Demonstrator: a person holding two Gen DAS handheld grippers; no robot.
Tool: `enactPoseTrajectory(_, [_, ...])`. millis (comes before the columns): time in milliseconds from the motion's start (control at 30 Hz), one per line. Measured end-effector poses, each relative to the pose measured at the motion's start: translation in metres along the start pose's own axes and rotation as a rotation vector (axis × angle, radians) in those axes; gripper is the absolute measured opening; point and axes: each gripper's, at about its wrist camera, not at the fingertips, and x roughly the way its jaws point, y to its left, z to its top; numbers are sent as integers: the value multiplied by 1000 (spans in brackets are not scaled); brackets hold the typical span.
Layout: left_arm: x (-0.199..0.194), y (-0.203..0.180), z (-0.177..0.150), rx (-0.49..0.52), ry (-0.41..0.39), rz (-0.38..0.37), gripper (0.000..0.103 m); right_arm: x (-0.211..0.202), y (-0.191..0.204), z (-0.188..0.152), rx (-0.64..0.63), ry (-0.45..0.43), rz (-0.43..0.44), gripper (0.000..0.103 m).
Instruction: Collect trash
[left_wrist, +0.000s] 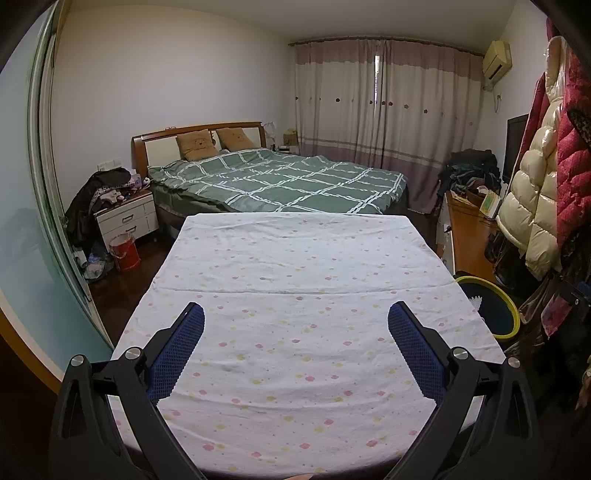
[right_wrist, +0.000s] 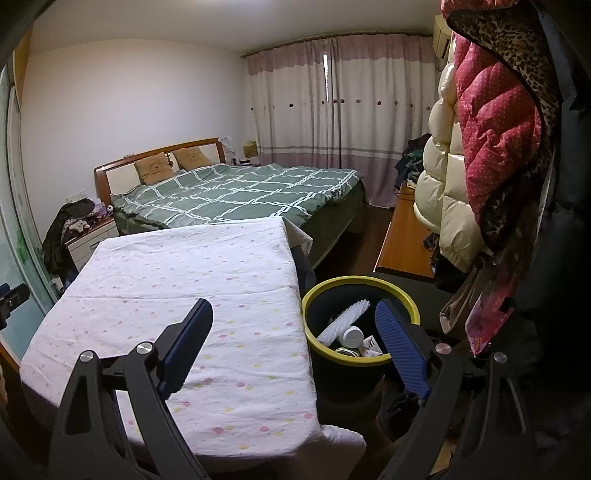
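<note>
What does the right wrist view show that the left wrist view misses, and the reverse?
Only the right wrist view shows inside the yellow-rimmed bin: a white corrugated piece, a round white container. Only the left wrist view shows the red bucket and the dark screen. Both share the floral-clothed table, the green bed, and open, empty fingers.

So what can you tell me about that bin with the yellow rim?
The bin is round, dark blue-black with a yellow rim, probably plastic. It stands upright on the floor, right beside the table, by its right edge. It has no lid. Inside lie a white ridged piece, a white bottle and some small scraps. The left wrist view shows only part of its rim. The right gripper hangs open above it, not touching it.
</note>
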Motion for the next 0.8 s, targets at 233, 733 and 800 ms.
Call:
enactPoseTrajectory(233, [0,-1,0,5,8,-4,98,-1,-1,0,9,-1,0,85])
enactPoseTrajectory(733, [5,-3,1,11,21,-9,98,2,-4,0,14,5,5,86])
enactPoseTrajectory(800, [5,-3,1,12,21,-8,98,2,-4,-1,14,4,5,86])
